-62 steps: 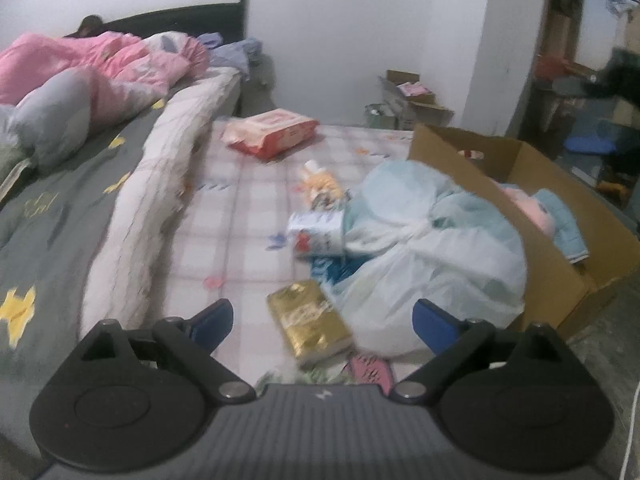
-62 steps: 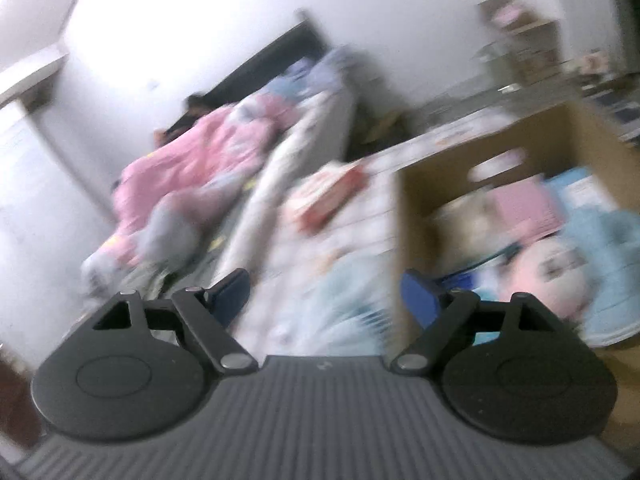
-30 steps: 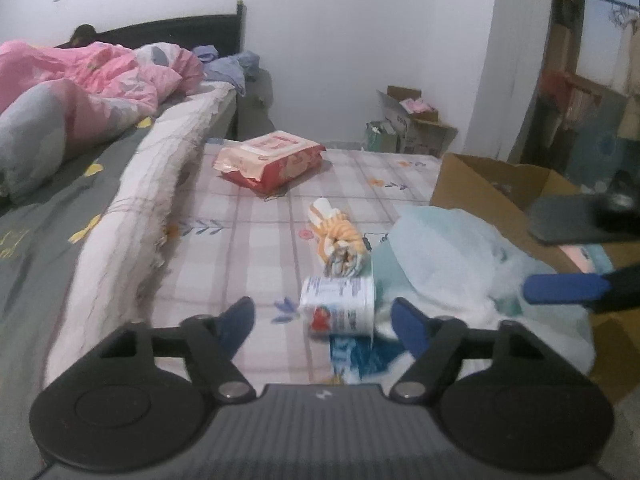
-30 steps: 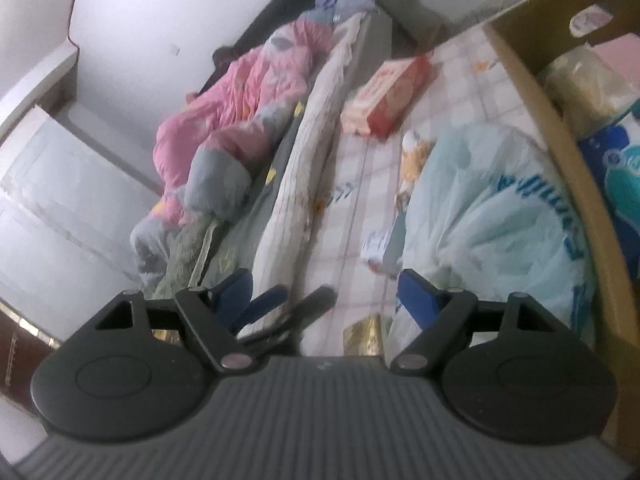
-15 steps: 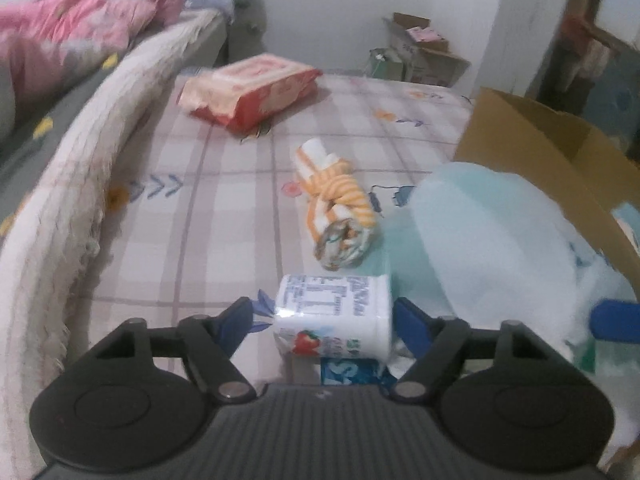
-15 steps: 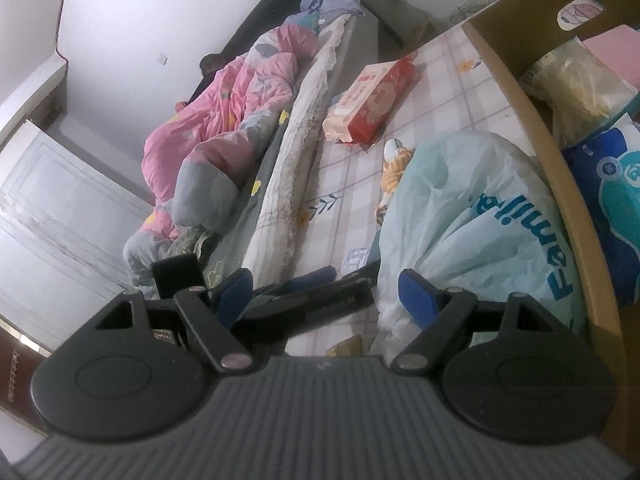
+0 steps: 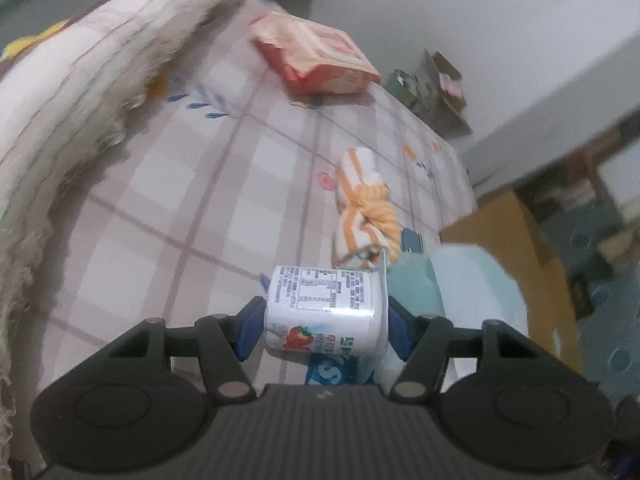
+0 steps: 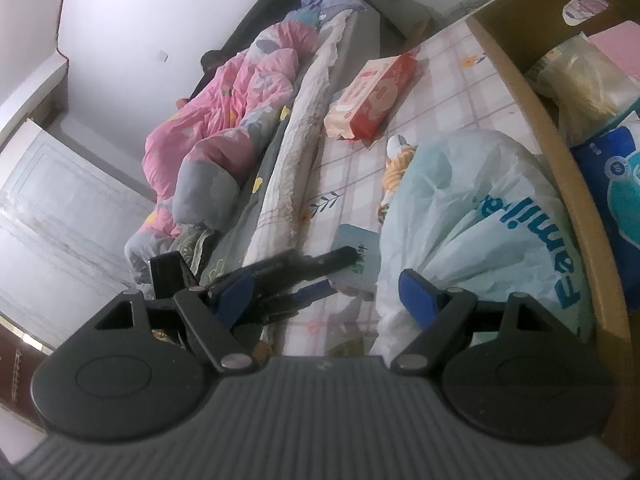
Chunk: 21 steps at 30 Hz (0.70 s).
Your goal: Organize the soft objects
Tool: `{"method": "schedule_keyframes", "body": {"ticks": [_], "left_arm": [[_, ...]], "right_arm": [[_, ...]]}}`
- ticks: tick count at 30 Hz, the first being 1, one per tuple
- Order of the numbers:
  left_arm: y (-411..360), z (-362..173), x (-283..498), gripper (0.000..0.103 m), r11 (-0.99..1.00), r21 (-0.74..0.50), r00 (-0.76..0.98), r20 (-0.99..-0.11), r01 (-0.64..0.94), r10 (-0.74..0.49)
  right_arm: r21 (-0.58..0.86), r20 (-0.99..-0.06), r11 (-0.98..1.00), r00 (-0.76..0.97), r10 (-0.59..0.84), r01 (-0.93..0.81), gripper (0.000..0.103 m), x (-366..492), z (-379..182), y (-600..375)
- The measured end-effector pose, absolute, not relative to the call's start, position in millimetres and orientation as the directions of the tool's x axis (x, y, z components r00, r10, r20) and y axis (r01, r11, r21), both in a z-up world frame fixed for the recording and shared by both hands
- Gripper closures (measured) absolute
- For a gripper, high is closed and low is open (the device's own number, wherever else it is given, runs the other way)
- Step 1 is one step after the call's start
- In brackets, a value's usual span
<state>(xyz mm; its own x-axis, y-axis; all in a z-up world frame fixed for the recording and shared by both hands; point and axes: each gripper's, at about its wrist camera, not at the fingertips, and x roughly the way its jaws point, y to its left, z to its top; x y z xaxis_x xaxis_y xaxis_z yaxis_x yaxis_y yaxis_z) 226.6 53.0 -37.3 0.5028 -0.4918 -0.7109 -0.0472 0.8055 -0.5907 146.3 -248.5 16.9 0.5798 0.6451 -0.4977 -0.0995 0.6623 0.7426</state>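
My left gripper [image 7: 325, 330] is shut on a small white pack with a strawberry print [image 7: 326, 308], held just above the checked sheet [image 7: 192, 216]. An orange-striped rolled cloth [image 7: 366, 216] lies just beyond it. A pale blue plastic bag [image 8: 472, 224] lies beside the cardboard box [image 8: 576, 200]. My right gripper [image 8: 328, 292] is open and empty, hovering above the bag's left edge. The left gripper also shows in the right wrist view [image 8: 292, 276], low on the sheet.
A red and pink wipes pack [image 7: 316, 60] lies farther up the sheet. A rolled white quilt edge [image 7: 80, 92] and a pink duvet [image 8: 224, 120] lie left. The box holds a blue pack [image 8: 616, 184] and a clear bag [image 8: 580, 76].
My left gripper has moved forward and down and closed on the white strawberry pack. The right gripper has stayed nearly still over the pale blue bag.
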Motion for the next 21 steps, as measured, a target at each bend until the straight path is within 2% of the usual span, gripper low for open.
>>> {"method": "schedule_keyframes", "body": {"ticks": [5, 11, 15, 21], "left_arm": [[71.4, -37.1, 222.2, 0.036, 0.794, -0.599, 0.533, -0.707, -0.104, -0.464], [97.5, -38.5, 213.2, 0.036, 0.762, -0.621, 0.576, -0.697, -0.185, -0.428], [102.4, -32.8, 205.3, 0.035, 0.799, -0.572, 0.592, -0.714, -0.185, -0.374], [91.7, -13.7, 178.8, 0.022, 0.897, -0.438, 0.666, -0.688, -0.064, -0.288]], "right_arm": [[0.741, -0.502, 0.664, 0.572, 0.648, -0.102, 0.023, 145.5, 16.6, -243.5], [0.731, -0.508, 0.673, 0.567, 0.648, -0.116, 0.022, 144.1, 21.1, -236.4], [0.704, -0.512, 0.693, 0.565, 0.646, -0.155, 0.022, 146.6, 31.6, -225.0], [0.646, -0.521, 0.723, 0.552, 0.651, -0.244, 0.023, 168.2, 54.7, -199.8]]}}
